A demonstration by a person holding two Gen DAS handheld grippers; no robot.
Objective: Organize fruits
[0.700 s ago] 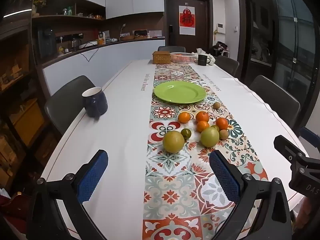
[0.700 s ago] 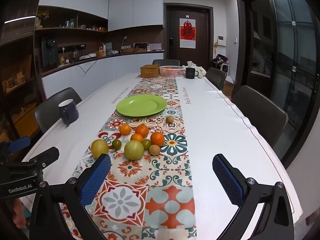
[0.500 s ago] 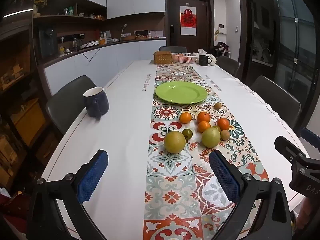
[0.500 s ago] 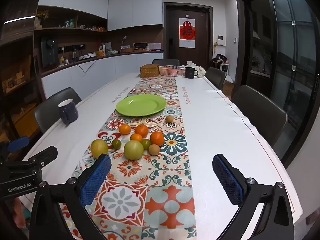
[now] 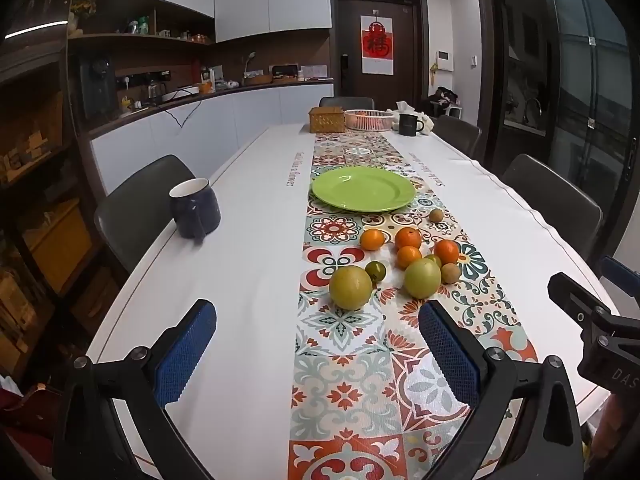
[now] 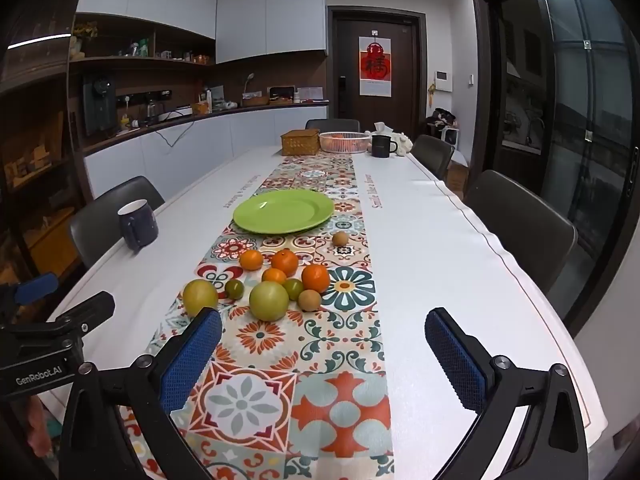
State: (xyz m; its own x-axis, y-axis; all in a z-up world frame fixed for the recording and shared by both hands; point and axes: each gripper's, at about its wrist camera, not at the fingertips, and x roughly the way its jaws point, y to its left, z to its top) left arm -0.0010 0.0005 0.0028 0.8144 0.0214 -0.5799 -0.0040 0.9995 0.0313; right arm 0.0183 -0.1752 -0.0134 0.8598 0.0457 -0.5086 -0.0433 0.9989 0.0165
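Note:
Several fruits lie in a loose cluster on the patterned table runner (image 5: 352, 368): two large yellow-green ones (image 5: 350, 287) (image 6: 269, 301), several oranges (image 5: 408, 237) (image 6: 285, 261), small green ones (image 5: 375, 270) and a brown one (image 6: 309, 300). Another small brown fruit (image 6: 339, 238) lies apart, near an empty green plate (image 5: 362, 188) (image 6: 283, 210) beyond the cluster. My left gripper (image 5: 316, 344) hovers open short of the fruits, holding nothing. My right gripper (image 6: 322, 348) is open too, with nothing between its blue pads (image 6: 454, 360).
A dark blue mug (image 5: 195, 208) (image 6: 137, 224) stands at the table's left edge. At the far end are a wicker box (image 5: 326, 119), a pink basket (image 5: 368, 119) and a black mug (image 6: 382, 145). Grey chairs (image 6: 520, 224) line both sides.
The left view has shifted very slightly, with the fruits a touch lower and nearer. Both grippers stay open and nothing on the table has moved.

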